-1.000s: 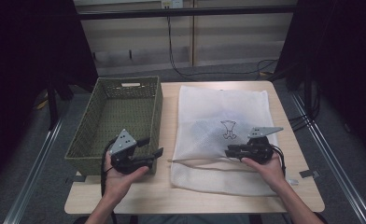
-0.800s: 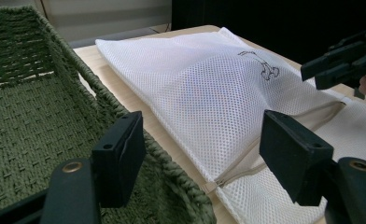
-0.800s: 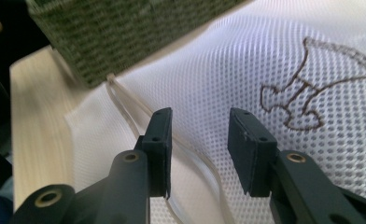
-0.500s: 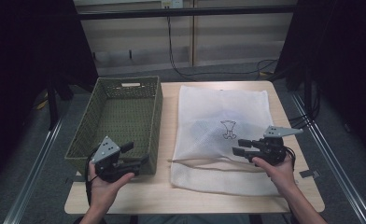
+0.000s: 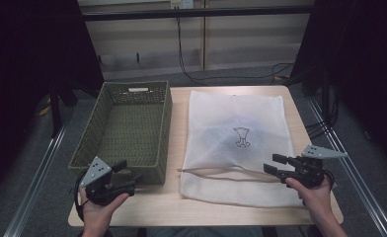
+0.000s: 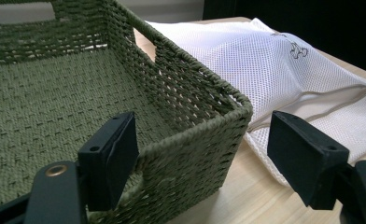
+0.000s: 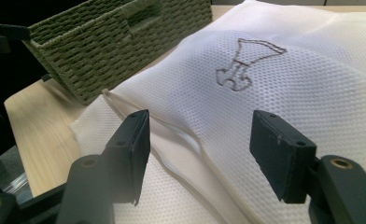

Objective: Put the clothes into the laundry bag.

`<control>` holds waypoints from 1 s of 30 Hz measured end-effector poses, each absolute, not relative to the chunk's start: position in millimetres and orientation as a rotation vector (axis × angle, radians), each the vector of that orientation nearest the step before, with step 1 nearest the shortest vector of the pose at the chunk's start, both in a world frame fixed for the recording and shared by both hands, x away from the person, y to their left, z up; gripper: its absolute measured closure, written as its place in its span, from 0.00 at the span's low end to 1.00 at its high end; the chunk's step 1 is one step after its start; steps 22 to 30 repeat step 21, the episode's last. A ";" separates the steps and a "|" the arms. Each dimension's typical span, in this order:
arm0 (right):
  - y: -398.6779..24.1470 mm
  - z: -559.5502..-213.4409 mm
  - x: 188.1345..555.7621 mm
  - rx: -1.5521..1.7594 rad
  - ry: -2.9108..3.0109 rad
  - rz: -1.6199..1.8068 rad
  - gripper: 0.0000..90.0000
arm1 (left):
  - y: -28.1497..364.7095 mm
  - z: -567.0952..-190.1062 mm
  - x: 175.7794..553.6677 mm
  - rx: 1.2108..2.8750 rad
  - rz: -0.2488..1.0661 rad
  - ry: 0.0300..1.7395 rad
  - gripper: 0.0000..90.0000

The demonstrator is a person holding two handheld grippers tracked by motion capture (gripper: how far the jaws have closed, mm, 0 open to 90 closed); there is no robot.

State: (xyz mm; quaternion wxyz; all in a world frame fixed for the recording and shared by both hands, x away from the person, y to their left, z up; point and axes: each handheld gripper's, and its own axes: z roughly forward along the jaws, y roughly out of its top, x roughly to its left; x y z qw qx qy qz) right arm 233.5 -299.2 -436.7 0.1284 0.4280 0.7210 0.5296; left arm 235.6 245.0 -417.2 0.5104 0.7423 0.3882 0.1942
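A: Two things lie on the pale wooden table (image 5: 147, 207): at the left an olive-green woven rectangular basket (image 5: 125, 123), empty, and beside it a white mesh laundry bag (image 5: 236, 143) with a small dark printed figure (image 5: 241, 137), spread flat. The bag's left edge runs just beside the basket's right wall.

B: And the hands, starting at the left?

A: The left gripper (image 5: 124, 176) sits at the basket's near right corner. Its jaws are spread; in the left gripper view that corner stands between them, one pad just inside the wall, but neither pad seems to press on it. I judge it is placed to take or steady the basket.

B: The right one?

A: The right gripper (image 5: 275, 164) hovers over the bag's near right part, pointing left. Its jaws stand wide apart with only mesh under them, nothing pinched. The bag's drawstring hem (image 7: 172, 135) lies just ahead, which probably explains the approach: the opening is the part to grab.

B: What differs from a second ago?

A: The left hand was nearer the bag then, at the basket's right wall; it has slid left and toward the person. The right hand has drawn back rightward off the hem. Both pairs of jaws have just been opening, the right far more, and neither holds anything.
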 end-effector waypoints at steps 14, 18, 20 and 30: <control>-318.9 -443.6 216.0 1.239 1.967 1.535 0.44 | 266.8 -421.4 218.6 1.699 0.571 0.932 0.29; -317.6 -445.0 218.6 1.230 1.986 1.531 0.44 | 266.1 -421.9 217.2 1.689 0.596 0.950 0.29; -317.9 -445.2 218.9 1.226 1.984 1.525 0.44 | 266.4 -422.3 217.7 1.683 0.601 0.963 0.28; -318.2 -446.0 219.3 1.232 1.983 1.536 0.43 | 266.1 -422.7 218.4 1.671 0.593 0.968 0.28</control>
